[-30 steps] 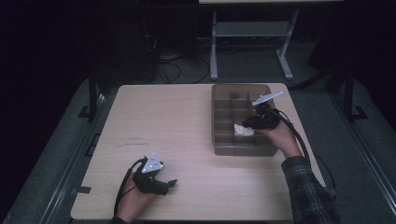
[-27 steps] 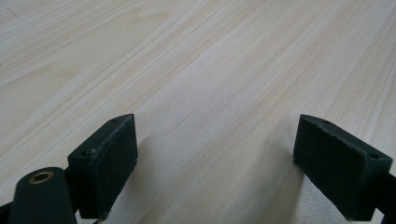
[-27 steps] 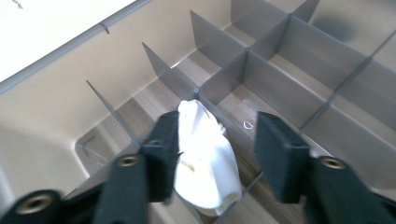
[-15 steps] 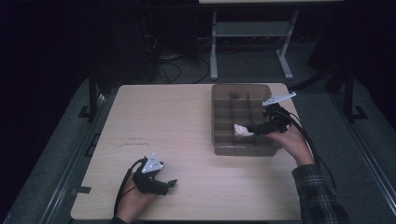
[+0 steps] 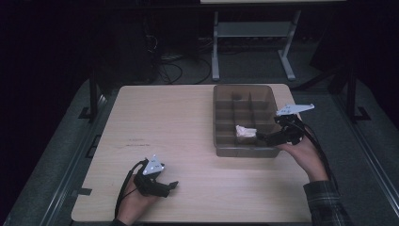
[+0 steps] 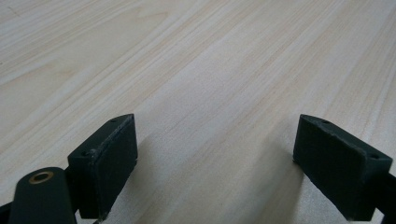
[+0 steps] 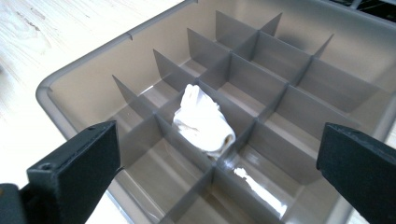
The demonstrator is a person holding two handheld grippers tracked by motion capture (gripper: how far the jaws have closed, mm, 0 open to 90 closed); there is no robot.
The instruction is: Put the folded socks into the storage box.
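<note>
Left gripper (image 5: 162, 186): rests near the front-left corner of the desk (image 5: 188, 122), fingers (image 6: 105, 163) spread wide, holding nothing. Keep it parked there.

White crumpled wad (image 5: 245, 133): sits on the dividers of the grey compartment tray (image 5: 221, 113) near the tray's front edge, apparently not fully seated in 1 cell.

Right gripper (image 5: 263, 138): at the tray's front-right corner, fingers (image 7: 79, 163) open and empty. If regrasping, descend straight; the thin dividers beside the wad obstruct the fingers

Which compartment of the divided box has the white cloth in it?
In the grey box, the second-nearest row's middle compartment, by the right gripper: it alone holds the crumpled white cloth.
</note>
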